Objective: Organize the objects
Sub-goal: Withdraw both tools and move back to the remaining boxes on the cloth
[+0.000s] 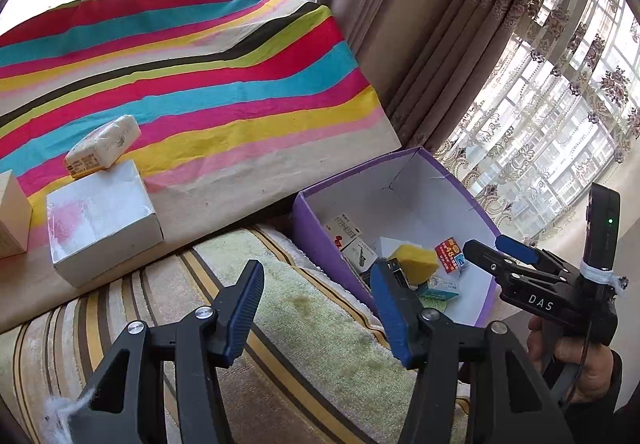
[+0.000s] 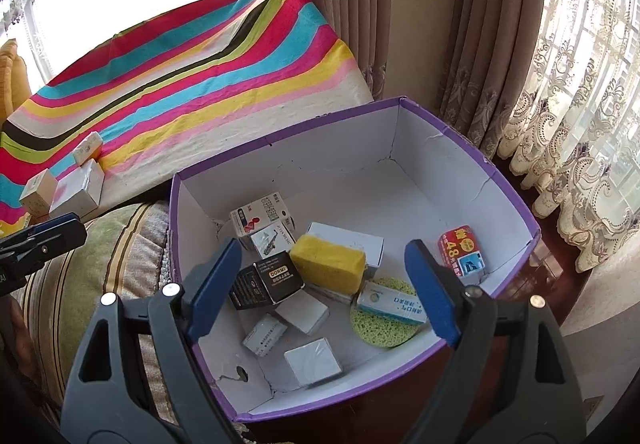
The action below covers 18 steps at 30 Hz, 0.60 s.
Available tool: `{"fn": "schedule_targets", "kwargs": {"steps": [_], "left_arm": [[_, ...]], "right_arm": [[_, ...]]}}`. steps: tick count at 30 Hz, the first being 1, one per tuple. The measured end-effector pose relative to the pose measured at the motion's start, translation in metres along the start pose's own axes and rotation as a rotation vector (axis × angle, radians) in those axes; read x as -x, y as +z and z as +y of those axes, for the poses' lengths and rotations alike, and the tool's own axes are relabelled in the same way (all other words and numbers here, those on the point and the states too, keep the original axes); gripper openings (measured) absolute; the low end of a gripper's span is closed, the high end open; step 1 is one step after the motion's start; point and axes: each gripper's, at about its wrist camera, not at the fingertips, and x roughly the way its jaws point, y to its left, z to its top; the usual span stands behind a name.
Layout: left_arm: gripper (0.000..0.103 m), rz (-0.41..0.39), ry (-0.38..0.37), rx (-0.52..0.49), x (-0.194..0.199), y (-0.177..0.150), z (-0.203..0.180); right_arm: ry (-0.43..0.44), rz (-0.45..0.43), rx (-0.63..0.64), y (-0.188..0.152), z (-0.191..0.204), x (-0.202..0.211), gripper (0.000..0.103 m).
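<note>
A purple box [image 2: 280, 132] with a white inside holds several small cartons, a yellow sponge [image 2: 328, 262], a black carton [image 2: 268, 280], a red pack [image 2: 460, 248] and a round green sponge [image 2: 380, 336]. My right gripper [image 2: 324, 288] hangs open above the box, over the yellow sponge, holding nothing. My left gripper [image 1: 316, 308] is open and empty over the striped cushion, left of the purple box [image 1: 320, 236]. On the striped cloth stand a white box [image 1: 102, 220], a pale packet [image 1: 104, 146] leaning on it, and a cream carton [image 1: 10, 216].
The rainbow-striped cloth [image 1: 224, 84] covers a raised surface beyond the green and brown striped cushion [image 1: 304, 308]. Heavy curtains [image 2: 472, 44] and lace curtains [image 2: 580, 164] hang to the right of the box. Dark wood floor [image 2: 552, 256] shows beside it.
</note>
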Motion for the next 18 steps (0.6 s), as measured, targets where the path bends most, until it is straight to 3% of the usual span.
{"fn": "schedule_targets", "kwargs": {"steps": [8, 18], "left_arm": [[0.063, -0.045, 0.013, 0.106, 0.027, -0.015, 0.044], [0.068, -0.138, 0.114, 0.194, 0.066, -0.034, 0.085]], "right_arm": [[0.051, 0.013, 0.044, -0.003, 0.034, -0.005, 0.088], [0.1, 0.015, 0.128, -0.002, 0.079, -0.002, 0.088]]}}
